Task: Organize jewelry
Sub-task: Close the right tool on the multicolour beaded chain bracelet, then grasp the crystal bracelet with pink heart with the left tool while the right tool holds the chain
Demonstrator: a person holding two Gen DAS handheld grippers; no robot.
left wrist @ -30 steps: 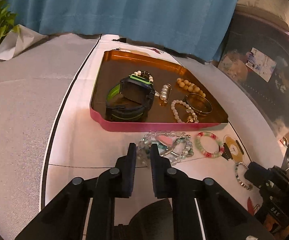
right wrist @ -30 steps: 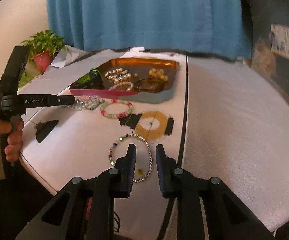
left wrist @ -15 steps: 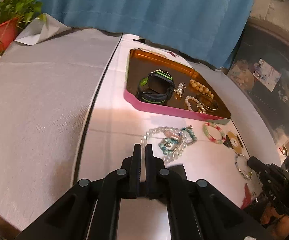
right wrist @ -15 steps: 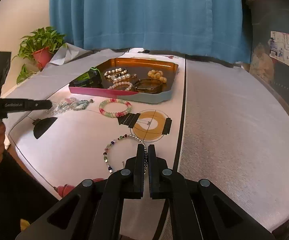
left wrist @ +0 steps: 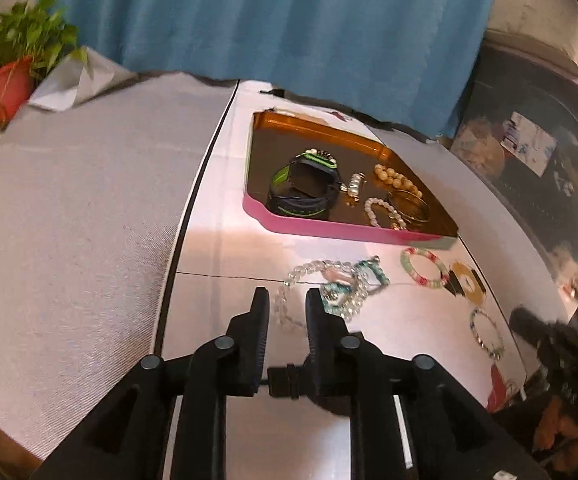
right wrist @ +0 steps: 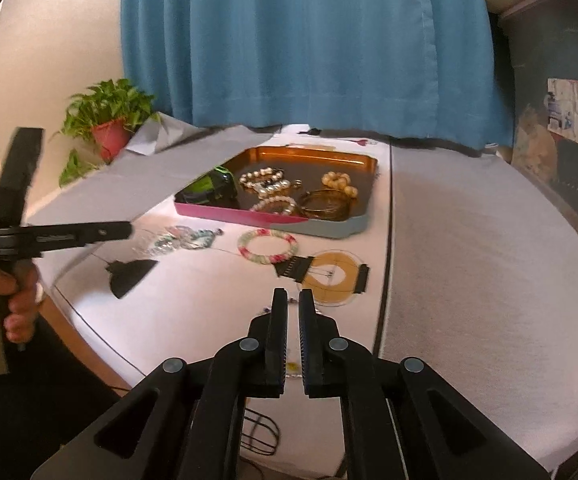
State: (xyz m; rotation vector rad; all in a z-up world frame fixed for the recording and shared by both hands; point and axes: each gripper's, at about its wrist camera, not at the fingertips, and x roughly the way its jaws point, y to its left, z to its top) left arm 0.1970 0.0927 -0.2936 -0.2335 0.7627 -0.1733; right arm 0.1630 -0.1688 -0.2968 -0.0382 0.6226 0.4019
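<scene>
Blue curtain (right wrist: 309, 48) is hanging behind a bench (left wrist: 89, 216) that is carrying a white mat and a tray (left wrist: 329, 232) with a pink front wall. Inside the tray, a watch (left wrist: 305, 188), pearl bracelets (left wrist: 381, 212) and a gold bangle (left wrist: 409, 204) are lying close together. On the mat, just in front of the tray, a tangle of clear and teal bead bracelets (left wrist: 337, 284) is lying, and a pink-green bracelet (right wrist: 267, 245) is sitting beside it. The left tool (left wrist: 287, 306) is hovering with its fingers spread, right by the near end of the tangle, with clear beads showing between its tips. The right tool (right wrist: 293, 304) is pointing at a chain bracelet (left wrist: 487, 334), its fingers nearly pressed together with a narrow gap; I cannot tell whether they are pinching it.
</scene>
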